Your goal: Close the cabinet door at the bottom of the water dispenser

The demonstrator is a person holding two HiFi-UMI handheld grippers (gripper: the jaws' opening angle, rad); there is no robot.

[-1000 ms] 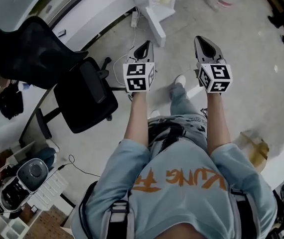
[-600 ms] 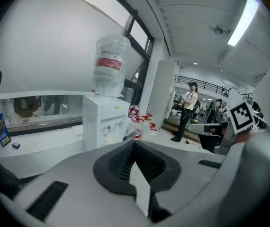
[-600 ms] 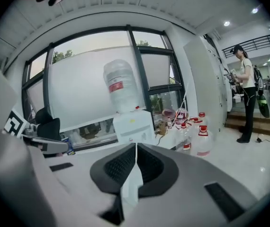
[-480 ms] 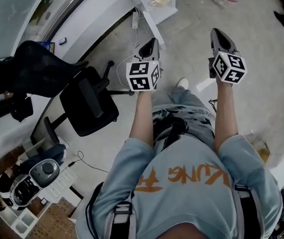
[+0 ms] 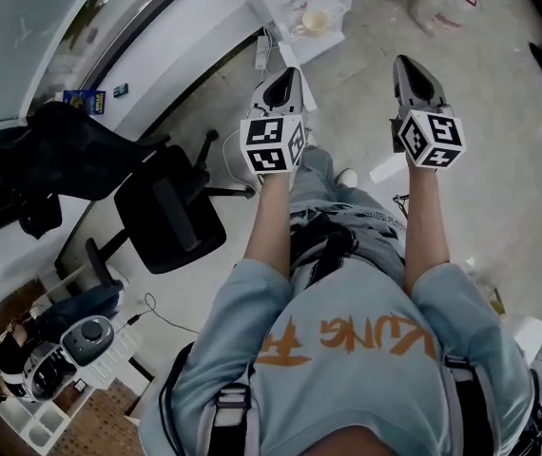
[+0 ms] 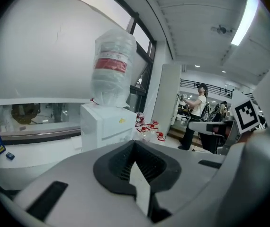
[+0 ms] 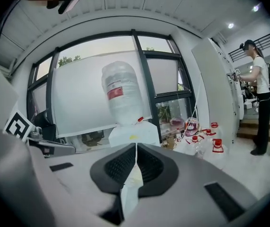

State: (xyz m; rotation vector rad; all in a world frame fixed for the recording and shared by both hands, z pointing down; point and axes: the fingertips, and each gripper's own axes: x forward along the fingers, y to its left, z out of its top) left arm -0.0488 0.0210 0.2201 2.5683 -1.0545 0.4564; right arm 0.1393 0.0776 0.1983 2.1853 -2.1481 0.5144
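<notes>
Steps closer to the water dispenser (image 6: 107,126) than a second ago, holds left gripper (image 5: 286,76) and right gripper (image 5: 412,67) ahead, fingers closed and empty, likely to push its bottom cabinet door, hidden from view.

The person wears a light blue short-sleeved T-shirt (image 5: 347,293) with orange lettering (image 5: 347,335) across the front (only partly legible from above), grey-blue trousers (image 5: 320,174) and a white shoe (image 5: 347,177). Dark harness straps (image 5: 228,411) with grey buckles run over both shoulders, and a black strap bundle (image 5: 320,245) sits at the waist. The left claw (image 5: 288,76) and right claw (image 5: 407,65) are pale grey shells with black ribbed pads (image 6: 121,162). Each carries a white cube (image 5: 273,142) printed with black square markers.
</notes>
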